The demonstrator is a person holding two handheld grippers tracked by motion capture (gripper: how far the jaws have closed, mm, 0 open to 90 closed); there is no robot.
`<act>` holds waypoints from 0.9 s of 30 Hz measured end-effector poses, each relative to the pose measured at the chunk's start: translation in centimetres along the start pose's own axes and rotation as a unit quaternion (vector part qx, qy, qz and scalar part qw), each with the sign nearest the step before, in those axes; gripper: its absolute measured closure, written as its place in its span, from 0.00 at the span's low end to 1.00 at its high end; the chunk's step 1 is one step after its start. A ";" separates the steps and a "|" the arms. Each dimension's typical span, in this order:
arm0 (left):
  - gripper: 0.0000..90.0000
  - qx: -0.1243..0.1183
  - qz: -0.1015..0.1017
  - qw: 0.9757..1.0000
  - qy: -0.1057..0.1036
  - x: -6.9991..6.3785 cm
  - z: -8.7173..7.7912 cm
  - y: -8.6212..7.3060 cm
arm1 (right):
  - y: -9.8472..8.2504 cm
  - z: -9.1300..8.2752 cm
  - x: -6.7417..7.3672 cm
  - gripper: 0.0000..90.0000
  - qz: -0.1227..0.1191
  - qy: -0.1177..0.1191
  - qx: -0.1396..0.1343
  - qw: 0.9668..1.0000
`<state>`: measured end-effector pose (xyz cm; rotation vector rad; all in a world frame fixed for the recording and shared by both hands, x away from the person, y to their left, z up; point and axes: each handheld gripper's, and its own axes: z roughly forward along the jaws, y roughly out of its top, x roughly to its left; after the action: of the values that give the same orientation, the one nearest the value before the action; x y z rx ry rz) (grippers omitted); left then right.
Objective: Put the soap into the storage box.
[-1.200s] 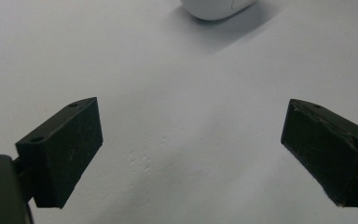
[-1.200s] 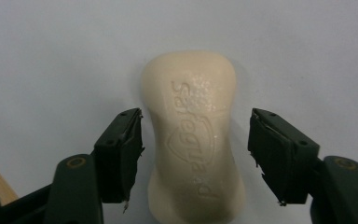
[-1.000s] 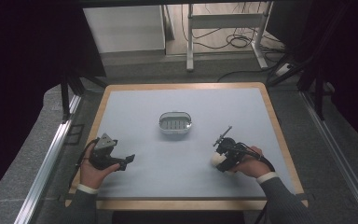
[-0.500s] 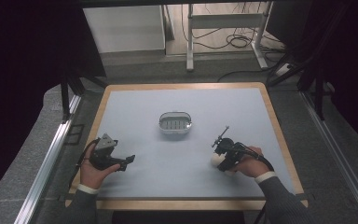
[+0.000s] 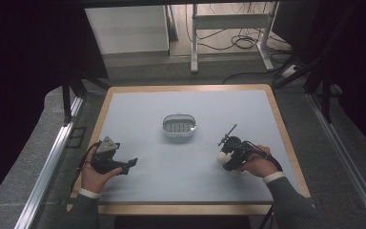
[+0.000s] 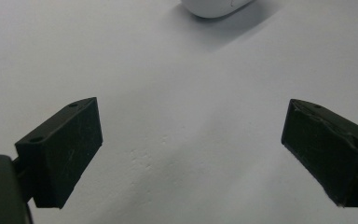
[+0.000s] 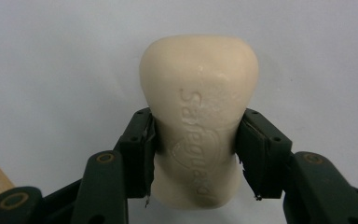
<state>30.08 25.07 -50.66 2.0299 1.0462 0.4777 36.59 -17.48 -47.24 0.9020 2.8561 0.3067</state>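
A cream bar of soap (image 7: 199, 121) with embossed lettering sits between the black jaws of my right gripper (image 7: 196, 151), which is shut on its narrow middle. From above, the right gripper (image 5: 225, 160) holds the soap (image 5: 221, 158) low over the table's right front. An oval white soap dish (image 5: 179, 125) with a ridged insert stands at the table's middle. My left gripper (image 5: 132, 163) rests at the left front, jaws wide open over bare table (image 6: 182, 116); the dish's rim (image 6: 214, 7) peeks in at the top of the left gripper view.
The table (image 5: 248, 109) is a pale grey mat inside a wooden border (image 5: 286, 138). Metal rails run along both sides on the floor. A desk frame and cables lie beyond the far edge.
The right gripper with the soap has shifted slightly toward the front of the table. The left gripper has stayed put.
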 end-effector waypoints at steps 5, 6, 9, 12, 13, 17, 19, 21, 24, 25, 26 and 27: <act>0.06 0.001 0.001 1.000 -0.001 0.0 0.0 0.0 | 0.1 -0.4 -0.1 0.55 -0.002 0.000 -0.002 1.000; 0.06 0.001 0.001 1.000 0.000 0.0 0.0 0.0 | 0.1 -0.6 -0.2 0.55 -0.003 0.000 -0.003 1.000; 0.06 0.000 0.000 1.000 0.000 0.0 0.0 0.0 | 0.1 -1.0 -0.3 0.55 -0.001 -0.002 -0.010 1.000; 0.06 0.001 0.001 1.000 0.000 0.0 0.0 0.0 | 0.2 -1.6 -0.5 0.55 0.001 -0.004 -0.015 1.000; 0.06 0.001 0.001 1.000 -0.001 0.0 0.0 0.0 | 0.3 -1.7 -0.5 0.55 0.000 -0.004 -0.014 1.000; 0.06 0.000 0.000 1.000 -0.001 0.0 0.0 0.0 | 0.7 -2.2 -0.8 0.55 -0.004 -0.007 -0.021 1.000; 0.06 0.000 0.000 1.000 0.000 0.0 0.0 0.0 | 1.0 -2.4 -0.9 0.55 -0.003 -0.008 -0.023 1.000; 0.06 0.001 0.001 1.000 0.000 0.0 0.0 0.0 | 1.3 -2.6 -1.2 0.55 -0.003 -0.009 -0.028 1.000; 0.06 0.002 0.001 1.000 -0.001 0.0 0.0 0.0 | 2.0 -2.8 -1.7 0.55 0.000 -0.009 -0.035 0.999; 0.06 0.001 0.001 1.000 0.000 0.0 0.0 0.0 | 2.3 -2.9 -1.8 0.55 -0.001 -0.011 -0.037 0.999; 0.06 0.001 0.001 1.000 0.000 0.0 0.0 0.0 | 2.5 -2.9 -2.0 0.55 -0.002 -0.012 -0.039 0.999; 0.06 0.001 0.001 1.000 0.000 0.1 -0.1 0.0 | 2.8 -3.0 -2.1 0.55 -0.002 -0.013 -0.041 0.999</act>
<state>30.07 25.14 -50.62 2.0316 1.0458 0.4783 39.26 -16.92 -43.58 0.8781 2.7994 0.4062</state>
